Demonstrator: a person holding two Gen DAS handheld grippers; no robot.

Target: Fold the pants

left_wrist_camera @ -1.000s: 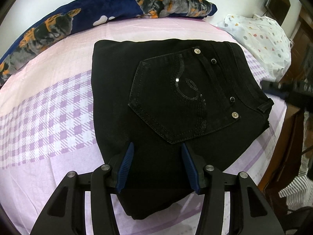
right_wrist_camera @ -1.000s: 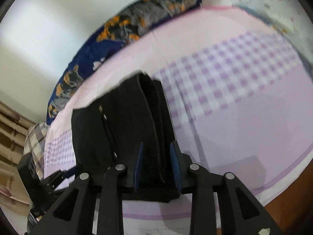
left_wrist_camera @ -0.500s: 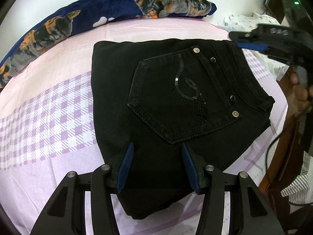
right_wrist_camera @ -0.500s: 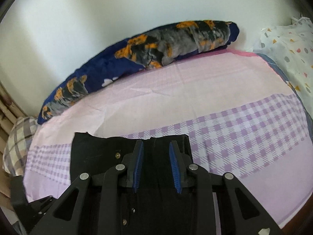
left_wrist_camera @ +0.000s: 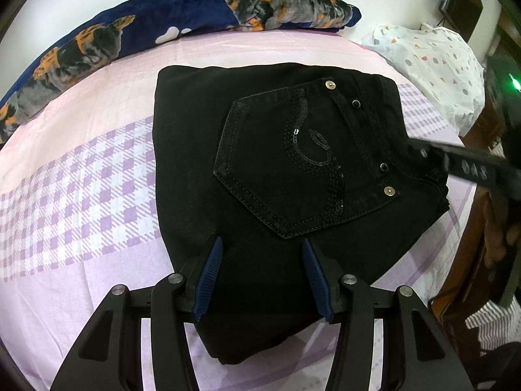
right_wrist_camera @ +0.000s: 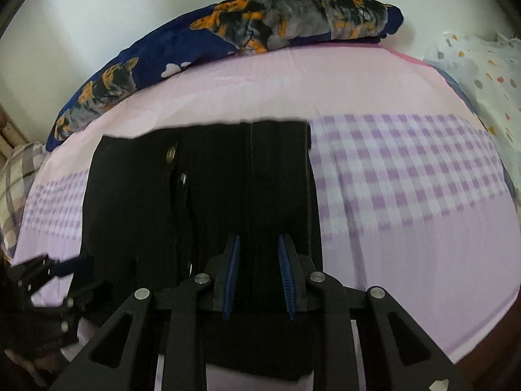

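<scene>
The bed [left_wrist_camera: 97, 169], under a pink and purple-checked sheet, carried black pants [left_wrist_camera: 276, 169] folded into a compact stack at its middle, nearer the front edge; no writing was legible. A sequined back pocket [left_wrist_camera: 302, 163] with metal rivets faced up. The left gripper [left_wrist_camera: 262, 273] hovered over the stack's near edge, jaws wide and holding nothing. The right gripper [right_wrist_camera: 259, 270], jaws just narrowing, straddled the waistband side; whether it gripped was unclear.
</scene>
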